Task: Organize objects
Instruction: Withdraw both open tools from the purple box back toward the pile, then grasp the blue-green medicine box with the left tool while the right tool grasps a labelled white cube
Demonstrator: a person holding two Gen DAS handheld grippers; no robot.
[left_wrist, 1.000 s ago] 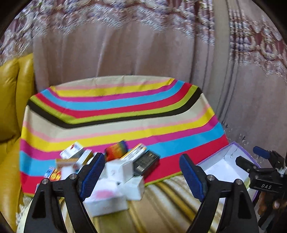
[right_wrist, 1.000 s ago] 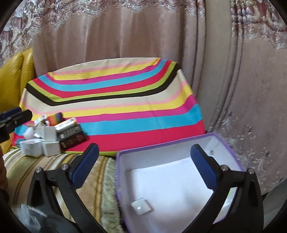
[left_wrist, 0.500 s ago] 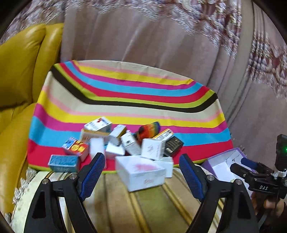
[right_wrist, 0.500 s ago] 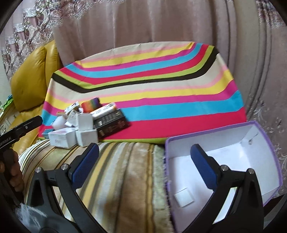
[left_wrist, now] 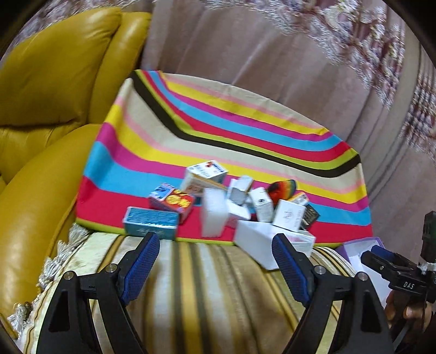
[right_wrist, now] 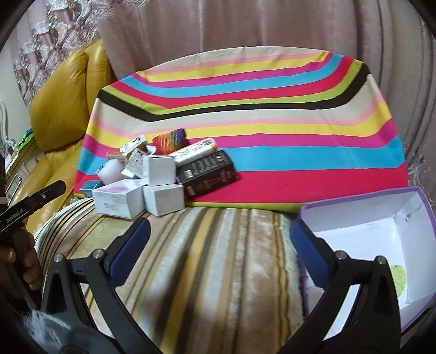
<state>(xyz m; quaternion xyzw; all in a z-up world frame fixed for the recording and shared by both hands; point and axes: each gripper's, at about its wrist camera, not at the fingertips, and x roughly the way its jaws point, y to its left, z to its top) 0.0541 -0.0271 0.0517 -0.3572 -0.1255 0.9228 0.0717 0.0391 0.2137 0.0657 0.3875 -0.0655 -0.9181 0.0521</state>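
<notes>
A heap of small boxes (left_wrist: 239, 209) lies on the striped cloth (left_wrist: 245, 141): a blue box (left_wrist: 150, 222), a red and yellow box (left_wrist: 174, 203), several white boxes and a black box (right_wrist: 209, 174). My left gripper (left_wrist: 215, 269) is open and empty, a little short of the heap, over the striped cushion. My right gripper (right_wrist: 218, 247) is open and empty, between the heap (right_wrist: 152, 179) and the purple-edged open box (right_wrist: 381, 237). The right gripper also shows at the right edge of the left wrist view (left_wrist: 392, 266).
A yellow leather sofa (left_wrist: 49, 95) stands at the left. Pink curtains (right_wrist: 245, 24) hang behind. The beige striped cushion (right_wrist: 218, 258) lies under both grippers. The purple box holds a green patch (right_wrist: 397, 277) on its white floor.
Both views have swung left. The heap has come closer and more central in the left wrist view. The purple box has slid to the right edge of the right wrist view.
</notes>
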